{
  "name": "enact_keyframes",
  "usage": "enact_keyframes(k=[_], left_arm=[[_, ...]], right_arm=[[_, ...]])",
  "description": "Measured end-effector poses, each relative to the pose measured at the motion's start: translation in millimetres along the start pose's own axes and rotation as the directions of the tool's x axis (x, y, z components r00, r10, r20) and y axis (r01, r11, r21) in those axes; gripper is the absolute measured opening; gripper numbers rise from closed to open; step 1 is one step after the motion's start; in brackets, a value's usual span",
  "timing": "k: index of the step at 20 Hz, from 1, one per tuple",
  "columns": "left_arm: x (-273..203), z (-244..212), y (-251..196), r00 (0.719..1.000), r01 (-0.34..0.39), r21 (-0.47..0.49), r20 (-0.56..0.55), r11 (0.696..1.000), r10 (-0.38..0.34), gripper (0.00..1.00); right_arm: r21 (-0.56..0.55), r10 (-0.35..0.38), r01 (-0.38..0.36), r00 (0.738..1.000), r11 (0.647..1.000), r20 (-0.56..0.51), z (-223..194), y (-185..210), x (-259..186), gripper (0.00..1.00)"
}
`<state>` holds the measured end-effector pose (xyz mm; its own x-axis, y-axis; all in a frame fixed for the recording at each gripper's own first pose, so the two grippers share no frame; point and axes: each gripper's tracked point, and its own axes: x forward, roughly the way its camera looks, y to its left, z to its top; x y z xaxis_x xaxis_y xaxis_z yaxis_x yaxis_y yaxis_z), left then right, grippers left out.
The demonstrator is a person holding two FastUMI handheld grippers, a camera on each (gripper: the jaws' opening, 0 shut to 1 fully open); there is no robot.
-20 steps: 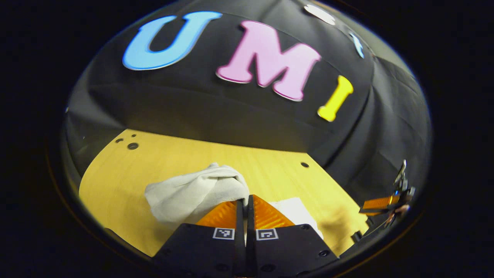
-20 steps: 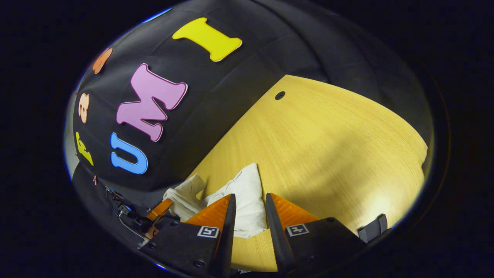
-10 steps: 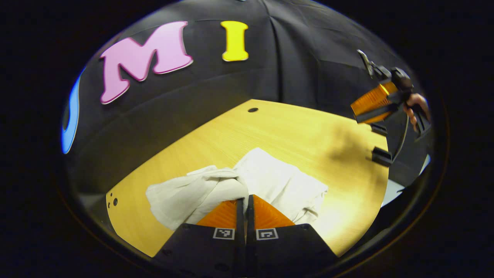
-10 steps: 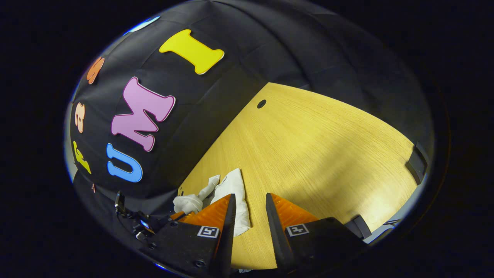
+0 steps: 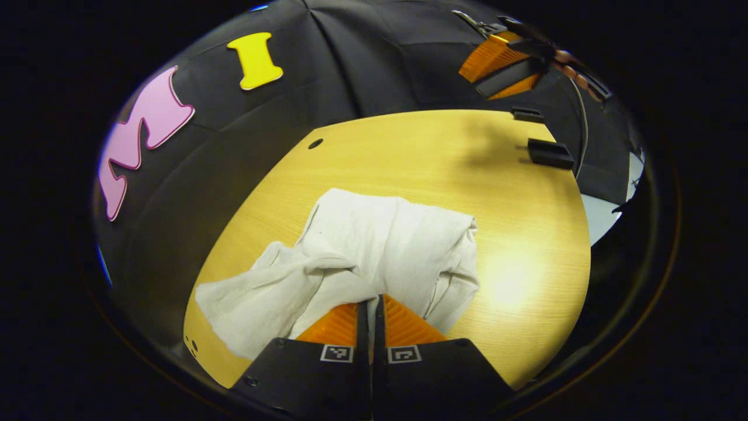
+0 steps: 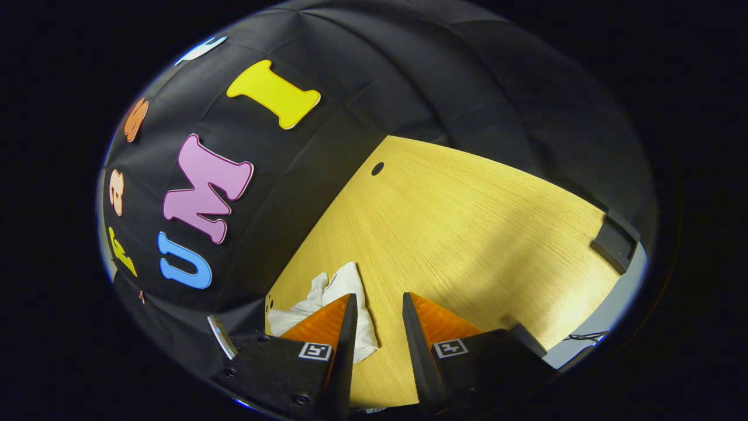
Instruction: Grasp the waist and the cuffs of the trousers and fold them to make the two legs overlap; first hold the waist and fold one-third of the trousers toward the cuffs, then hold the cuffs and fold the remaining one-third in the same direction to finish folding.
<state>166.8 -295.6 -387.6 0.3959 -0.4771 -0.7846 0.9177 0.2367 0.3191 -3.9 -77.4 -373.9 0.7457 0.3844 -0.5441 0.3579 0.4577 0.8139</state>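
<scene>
The white trousers (image 5: 374,245) lie bunched on the yellow wooden table (image 5: 409,152), one fold drawn up to my left gripper (image 5: 371,303). That gripper is shut on this fold of cloth at the near side of the heap. In the left gripper view my right gripper (image 5: 497,61) hangs high above the table's far side, held by a hand (image 5: 570,60), well away from the cloth. In the right gripper view the right gripper (image 6: 378,299) is open with bare table (image 6: 467,234) between its fingers, and the trousers (image 6: 342,289) lie just left of its left finger.
Two black clamps (image 5: 549,153) sit on the table's far right edge in the left gripper view; one clamp (image 6: 613,240) shows at the right in the right gripper view. A small hole (image 5: 315,143) marks the table near the wall. Black cloth walls surround the table.
The left gripper has kept its hold on the cloth while swinging round and rising, so more of the trousers shows. The right gripper has drawn back and up from the trousers, still open.
</scene>
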Motion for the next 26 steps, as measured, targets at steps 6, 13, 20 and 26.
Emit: enact_keyframes(k=[6, 13, 20, 26], left_arm=[[-1.7, 1.1, -12.0, 0.999, 0.026, 0.038, 0.028, 0.999, -0.027, 0.54], [-42.2, 8.8, 0.1, 0.995, 0.008, -0.088, 0.099, 0.996, 0.001, 0.97], [-116.5, -11.8, 57.3, 0.978, -0.078, -0.435, 0.141, 0.897, 0.153, 0.97], [-189.1, -49.1, 93.7, 0.944, -0.115, -0.72, 0.135, 0.684, 0.302, 0.97]], right_arm=[[0.022, 0.004, -0.004, 1.0, 1.0, -0.01, -8.6, 10.2, 3.9, 0.48], [0.027, 0.027, -0.026, 0.999, 0.999, -0.04, -33.3, 43.5, 11.8, 0.48], [-0.027, 0.059, -0.061, 0.997, 0.998, -0.058, -62.7, 84.8, 19.7, 0.51], [-0.07, 0.096, -0.103, 0.99, 0.992, -0.103, -83.5, 129.3, 30.3, 0.51]])
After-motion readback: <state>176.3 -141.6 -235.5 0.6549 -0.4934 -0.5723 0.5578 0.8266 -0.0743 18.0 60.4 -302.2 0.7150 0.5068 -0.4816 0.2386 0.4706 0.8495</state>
